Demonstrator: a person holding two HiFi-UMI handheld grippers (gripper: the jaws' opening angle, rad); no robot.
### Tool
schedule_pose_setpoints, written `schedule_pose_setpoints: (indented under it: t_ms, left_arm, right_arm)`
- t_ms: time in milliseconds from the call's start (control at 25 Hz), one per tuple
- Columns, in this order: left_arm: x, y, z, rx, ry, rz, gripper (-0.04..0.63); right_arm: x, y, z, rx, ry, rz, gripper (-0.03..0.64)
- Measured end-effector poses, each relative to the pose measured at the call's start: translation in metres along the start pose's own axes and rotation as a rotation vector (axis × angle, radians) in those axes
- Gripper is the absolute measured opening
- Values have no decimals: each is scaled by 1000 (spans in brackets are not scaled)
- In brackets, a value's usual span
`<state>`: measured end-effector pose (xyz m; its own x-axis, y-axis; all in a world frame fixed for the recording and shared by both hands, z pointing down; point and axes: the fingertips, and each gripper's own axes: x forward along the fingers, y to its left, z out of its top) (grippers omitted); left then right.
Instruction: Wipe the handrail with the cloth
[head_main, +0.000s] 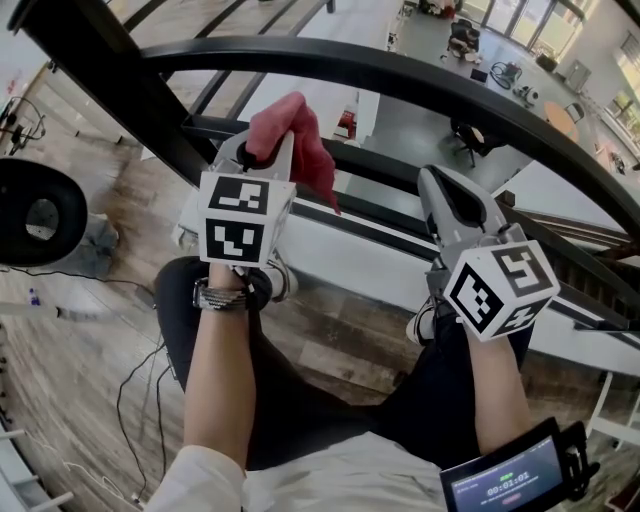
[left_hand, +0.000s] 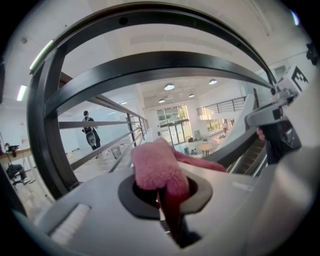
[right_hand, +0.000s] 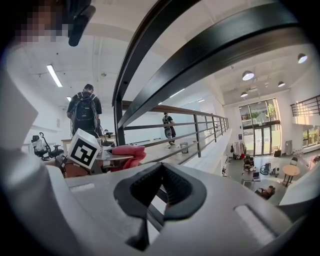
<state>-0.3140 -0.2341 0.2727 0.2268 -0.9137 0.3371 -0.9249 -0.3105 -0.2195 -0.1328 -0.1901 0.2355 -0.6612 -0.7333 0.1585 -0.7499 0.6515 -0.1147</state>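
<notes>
Cloth (head_main: 296, 138) clamped in left gripper (head_main: 264, 152), beneath handrail (head_main: 400, 72)

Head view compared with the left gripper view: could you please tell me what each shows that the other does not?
Only the head view: the person's forearms, a watch, a wrist screen, the wood floor, and the left gripper from outside with its marker cube.
Only the left gripper view: its fingers shut on the cloth up close, a person with a backpack on the walkway, and ceiling lights.
Both: the red cloth, the dark handrail and the right gripper.
</notes>
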Motion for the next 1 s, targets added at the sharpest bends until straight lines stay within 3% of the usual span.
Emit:
schedule_pose_setpoints:
  t_ms: [480, 680, 880, 1000]
  left_arm:
    - [-12, 20, -12, -78, -84, 37, 31]
    - [-17, 24, -24, -119, -76, 31, 31]
    - [-16, 23, -41, -37, -32, 70, 32]
    - [-14, 19, -44, -41, -28, 65, 31]
  right_arm:
    - [-6, -15, -2, -3, 6, -33, 2]
    - [-6, -15, -1, 3, 4, -30, 2]
    - [-5, -12, 0, 8, 0, -18, 2]
    - [-4, -10, 1, 13, -2, -13, 2]
